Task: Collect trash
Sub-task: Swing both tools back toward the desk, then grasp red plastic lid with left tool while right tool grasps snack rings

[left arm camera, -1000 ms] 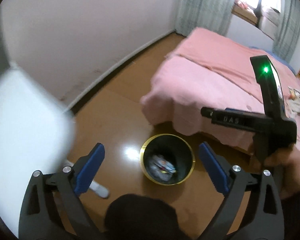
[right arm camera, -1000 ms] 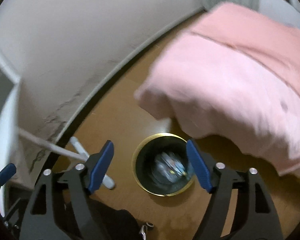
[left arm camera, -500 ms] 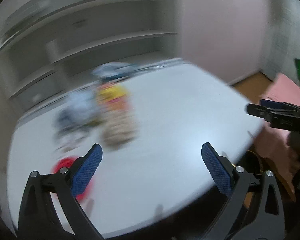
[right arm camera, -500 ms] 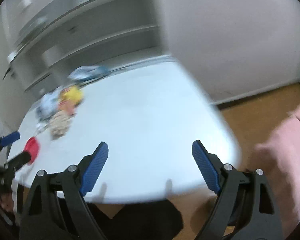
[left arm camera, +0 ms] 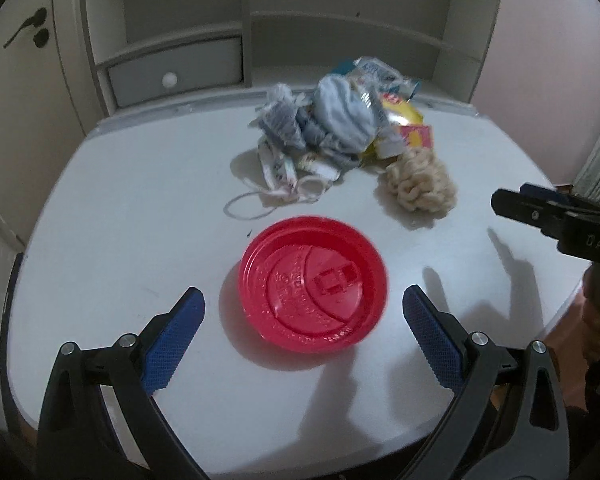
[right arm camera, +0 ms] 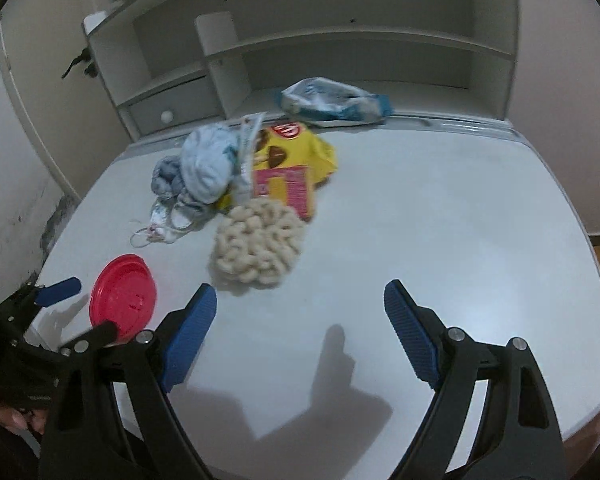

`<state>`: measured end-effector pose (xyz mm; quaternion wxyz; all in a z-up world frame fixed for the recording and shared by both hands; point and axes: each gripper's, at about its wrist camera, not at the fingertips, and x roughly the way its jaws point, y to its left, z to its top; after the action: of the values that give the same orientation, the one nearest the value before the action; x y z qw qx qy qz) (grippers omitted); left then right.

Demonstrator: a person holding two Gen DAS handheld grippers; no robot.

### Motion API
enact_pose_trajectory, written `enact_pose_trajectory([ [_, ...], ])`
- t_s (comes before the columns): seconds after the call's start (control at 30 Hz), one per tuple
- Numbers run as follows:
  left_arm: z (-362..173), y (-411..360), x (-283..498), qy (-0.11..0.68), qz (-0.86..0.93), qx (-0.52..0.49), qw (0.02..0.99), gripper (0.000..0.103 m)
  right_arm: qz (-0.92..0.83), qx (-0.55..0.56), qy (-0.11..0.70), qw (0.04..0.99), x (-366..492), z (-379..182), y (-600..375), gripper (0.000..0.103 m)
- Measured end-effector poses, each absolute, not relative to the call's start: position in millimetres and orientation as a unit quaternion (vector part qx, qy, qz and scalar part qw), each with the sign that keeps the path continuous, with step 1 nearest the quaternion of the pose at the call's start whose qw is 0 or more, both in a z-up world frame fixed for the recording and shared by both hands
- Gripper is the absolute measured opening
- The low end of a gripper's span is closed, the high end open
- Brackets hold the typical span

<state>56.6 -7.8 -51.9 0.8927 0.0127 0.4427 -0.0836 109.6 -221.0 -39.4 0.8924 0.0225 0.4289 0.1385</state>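
- Left wrist view: a white table [left arm camera: 148, 216] with rounded corners stands against a white shelf unit [left arm camera: 260, 32] that has one small drawer [left arm camera: 172, 70] with a round knob; a pale pink wall is at far right.
- A red plastic lid [left arm camera: 313, 285] lies flat on the near part of the table, just beyond the left gripper [left arm camera: 303, 334]. The gripper's blue pads are spread wide with nothing between them; the lid sits ahead of the gap, touching neither pad.
- Farther off lies a heap of trash [left arm camera: 340, 120]: pale blue cloth, wrappers, a yellow packet, with a cream knitted bundle [left arm camera: 420, 182] at its near right.
- The right gripper [left arm camera: 540, 216] enters from the right edge, over the table.
- Right wrist view: same table [right arm camera: 440, 208] and shelf unit [right arm camera: 340, 40]; brown floor shows at far right.
- The right gripper [right arm camera: 300, 330] is wide open and empty over bare table. The knitted bundle [right arm camera: 258, 246] lies just beyond its left pad; the yellow packet [right arm camera: 296, 156] is farther back.
- The red lid [right arm camera: 123, 296] is at near left, between the left gripper's tips [right arm camera: 76, 310].
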Motion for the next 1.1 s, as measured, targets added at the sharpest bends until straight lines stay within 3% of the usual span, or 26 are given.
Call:
enact_pose_trajectory([
  [0.4, -72.1, -16.9, 82.0, 0.457, -0.066, 0.037, 0.886, 0.096, 0.146, -0.011, 0.449, 0.881, 141.5, -64.5, -171.0, 0.083],
  [0.43, -72.2, -16.8, 81.5, 0.453, -0.064, 0.040, 0.888, 0.092, 0.143, -0.013, 0.451, 0.881, 145.0, -66.3, -168.8, 0.083],
  [0.47, -71.2, -16.6, 79.9, 0.446, -0.059, 0.046, 0.892, 0.080, 0.142, -0.015, 0.453, 0.880, 147.8, -67.8, -167.4, 0.083],
  [0.77, -63.2, -4.1, 72.7, 0.439, -0.051, 0.030, 0.897, 0.078, 0.126, -0.032, 0.465, 0.876, 163.5, -81.8, -158.8, 0.083],
  [0.8, -62.7, -3.5, 72.3, 0.439, -0.051, 0.029, 0.897, 0.078, 0.122, -0.039, 0.462, 0.878, 163.3, -82.3, -158.0, 0.079],
  [0.87, -59.9, -2.7, 70.3, 0.437, -0.048, 0.028, 0.898, 0.078, 0.120, -0.057, 0.451, 0.883, 159.7, -79.9, -156.3, 0.040],
  [0.97, -52.9, -5.1, 67.0, 0.432, -0.048, 0.028, 0.900, 0.078, 0.132, -0.038, 0.451, 0.882, 154.7, -74.6, -163.2, 0.029],
  [1.1, -41.1, -17.3, 63.6, 0.420, -0.057, 0.035, 0.905, 0.078, 0.134, -0.028, 0.434, 0.891, 140.1, -57.9, -185.7, 0.028],
])
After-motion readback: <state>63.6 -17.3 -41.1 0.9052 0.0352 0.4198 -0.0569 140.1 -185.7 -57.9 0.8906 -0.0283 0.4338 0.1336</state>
